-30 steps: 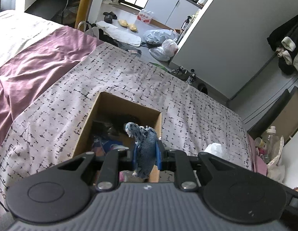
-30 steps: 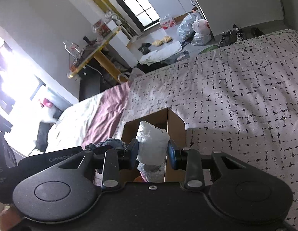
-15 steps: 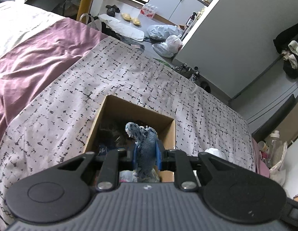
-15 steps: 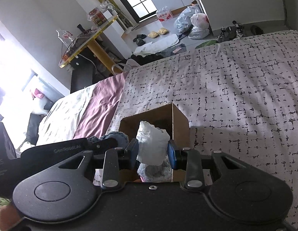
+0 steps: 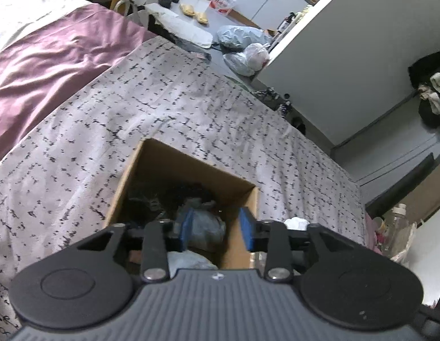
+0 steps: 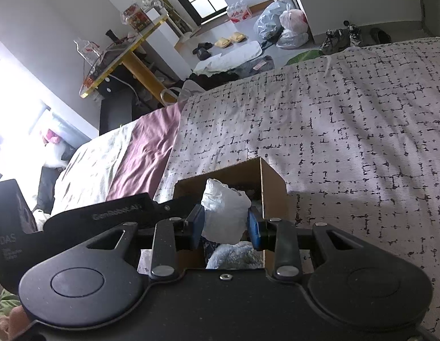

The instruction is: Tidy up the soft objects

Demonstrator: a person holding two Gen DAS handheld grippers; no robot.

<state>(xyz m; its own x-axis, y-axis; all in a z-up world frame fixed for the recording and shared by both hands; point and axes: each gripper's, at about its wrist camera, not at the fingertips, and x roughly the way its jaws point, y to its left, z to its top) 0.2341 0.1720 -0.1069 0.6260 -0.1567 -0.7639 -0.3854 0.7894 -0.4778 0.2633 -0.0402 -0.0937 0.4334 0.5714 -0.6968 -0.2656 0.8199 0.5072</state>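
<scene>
We see a wide bed covered by a white bedspread with black dashes point(image 5: 191, 108), with a purple satin sheet point(image 5: 43, 56) beside it on the left. On the bedspread stands an open brown cardboard box point(image 5: 168, 167), holding dark and pale soft items. Our left gripper point(image 5: 217, 228) hovers over the box with its blue pads spread apart and nothing between them; a bluish-grey cloth bundle point(image 5: 204, 223) lies in the box just below. Our right gripper point(image 6: 225, 224) is closed on a crumpled white soft cloth point(image 6: 224, 217), held above the same box point(image 6: 272, 187). A small white wad point(image 5: 296, 223) lies on the bedspread just right of the box.
</scene>
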